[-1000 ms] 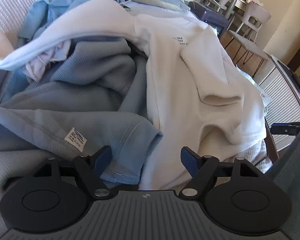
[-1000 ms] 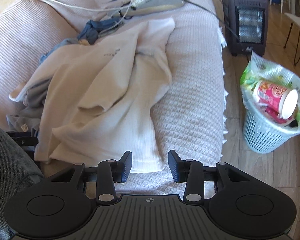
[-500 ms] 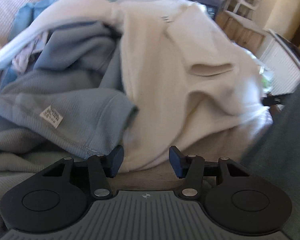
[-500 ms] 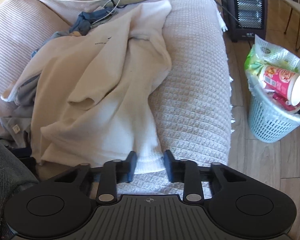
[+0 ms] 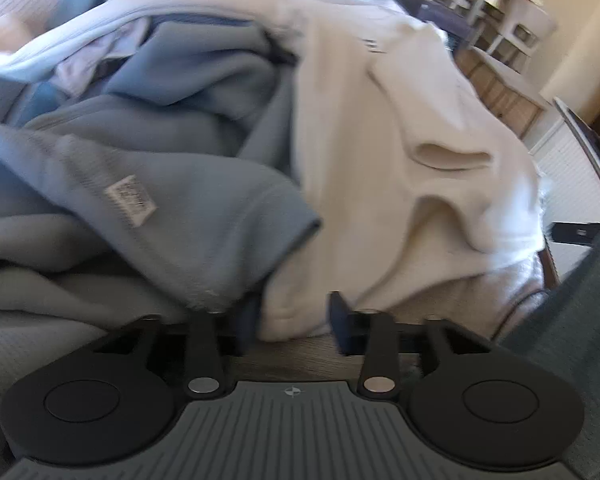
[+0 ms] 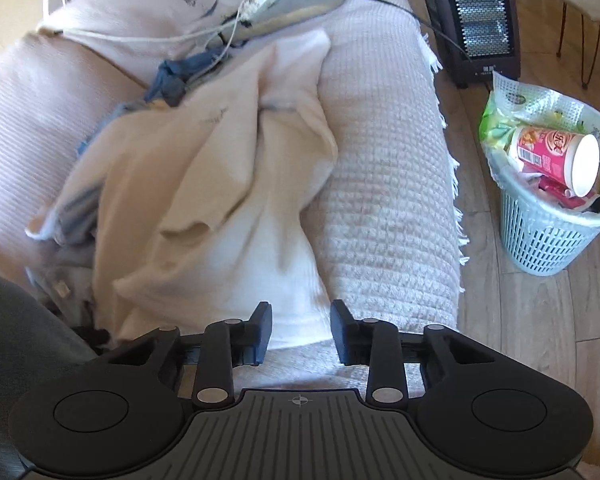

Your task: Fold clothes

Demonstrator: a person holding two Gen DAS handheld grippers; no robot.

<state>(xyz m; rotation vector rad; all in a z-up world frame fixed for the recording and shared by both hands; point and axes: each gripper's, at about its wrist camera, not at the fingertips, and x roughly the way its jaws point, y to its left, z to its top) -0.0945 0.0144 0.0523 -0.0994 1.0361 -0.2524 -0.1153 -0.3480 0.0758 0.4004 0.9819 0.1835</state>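
Folding looks barely begun: the cream sweatshirt (image 6: 204, 184) lies rumpled mid-frame, its hem between the opening, unclenched right gripper (image 6: 300, 334) (the left gripper (image 5: 292, 320) likewise brackets it, grip unclear).

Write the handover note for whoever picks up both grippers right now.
Left gripper: jaws part open, the cream sweatshirt hem corner between them; grip unclear through blur.
Right gripper: jaws opening, the other hem corner between them; pads do not look pressed on it.
Things: sweatshirt lies crumpled on the sofa cover, partly over the blue-grey garment and the rest of the pile.
Done: both grippers placed at the hem.
Left: secure both corners, pull the sweatshirt clear of the pile, spread it flat, fold it, then the other clothes.
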